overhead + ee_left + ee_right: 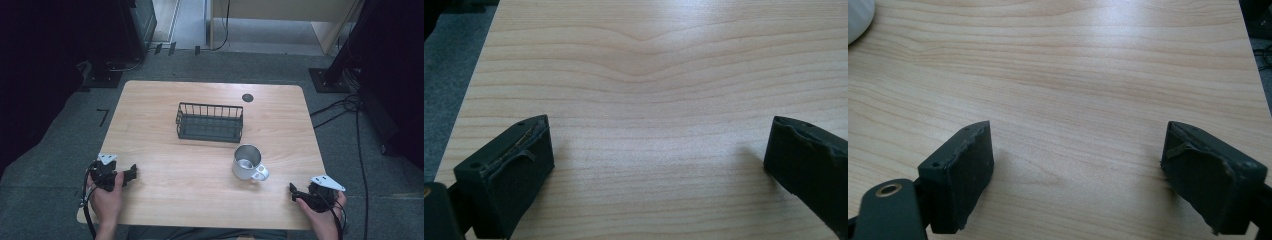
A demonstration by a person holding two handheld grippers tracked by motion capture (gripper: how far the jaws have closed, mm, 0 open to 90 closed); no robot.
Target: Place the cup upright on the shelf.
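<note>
On pale grained wood, steel mug [247,162].

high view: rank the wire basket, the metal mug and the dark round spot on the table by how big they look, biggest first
1. Black wire basket, clearly the largest.
2. Silver metal mug with its handle, smaller, though it stands nearer the camera.
3. Dark round spot near the far edge of the light wooden table, by far the smallest.

Bare wood of the table [165,170] is lying open between the left gripper [131,174] and the right gripper [294,190]. From the right gripper, the mug [247,162] is standing near at ten o'clock, blocking that way. Behind it, the wire basket [210,122] is closing the table's middle at twelve o'clock.
</note>
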